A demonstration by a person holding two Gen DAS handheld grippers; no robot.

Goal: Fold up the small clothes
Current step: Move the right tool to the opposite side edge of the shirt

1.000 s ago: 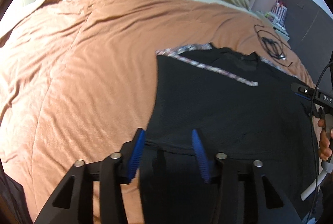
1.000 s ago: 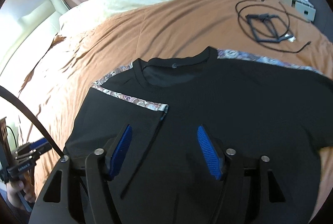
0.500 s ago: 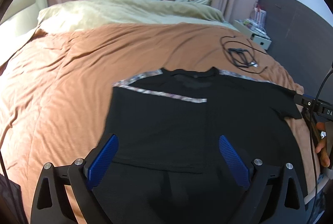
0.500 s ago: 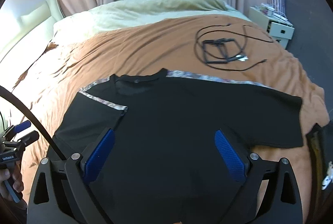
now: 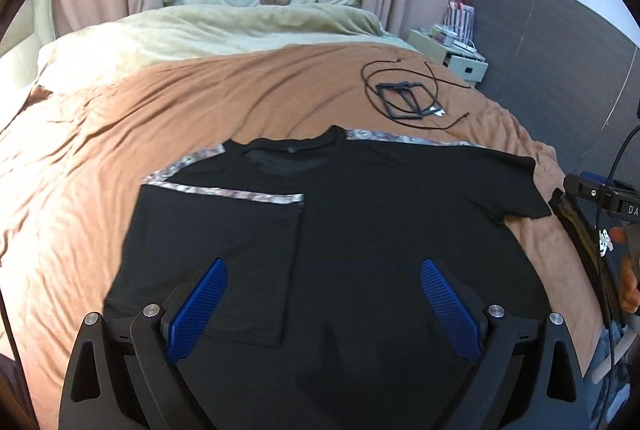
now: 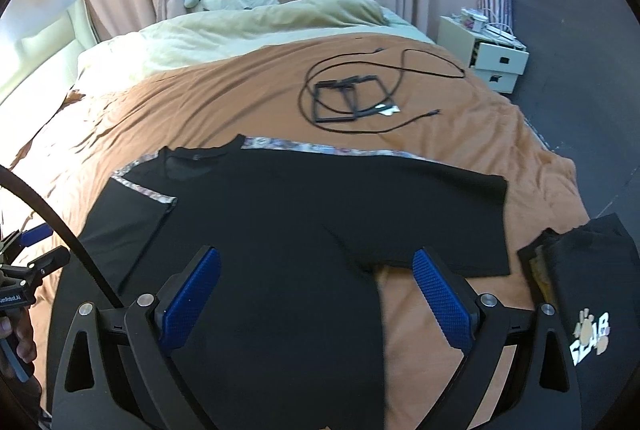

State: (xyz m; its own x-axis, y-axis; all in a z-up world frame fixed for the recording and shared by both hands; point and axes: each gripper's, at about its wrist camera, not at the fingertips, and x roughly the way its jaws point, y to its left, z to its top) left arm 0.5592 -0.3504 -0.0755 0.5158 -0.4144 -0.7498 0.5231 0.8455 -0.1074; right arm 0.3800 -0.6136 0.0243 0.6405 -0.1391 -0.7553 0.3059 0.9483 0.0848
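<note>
Jaws wide open above black T-shirt (image 5: 360, 230)

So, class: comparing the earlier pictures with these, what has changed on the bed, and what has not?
Both grippers have let go and pulled back: the left gripper and right gripper now stand wide open above the black T-shirt, holding nothing. Unchanged: the shirt's left side stays folded in, its right sleeve still spread, and the cable stays put.

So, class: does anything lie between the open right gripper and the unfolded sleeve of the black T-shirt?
Nothing visible: the right gripper hangs open above the black T-shirt, with the sleeve lying clear ahead.
</note>
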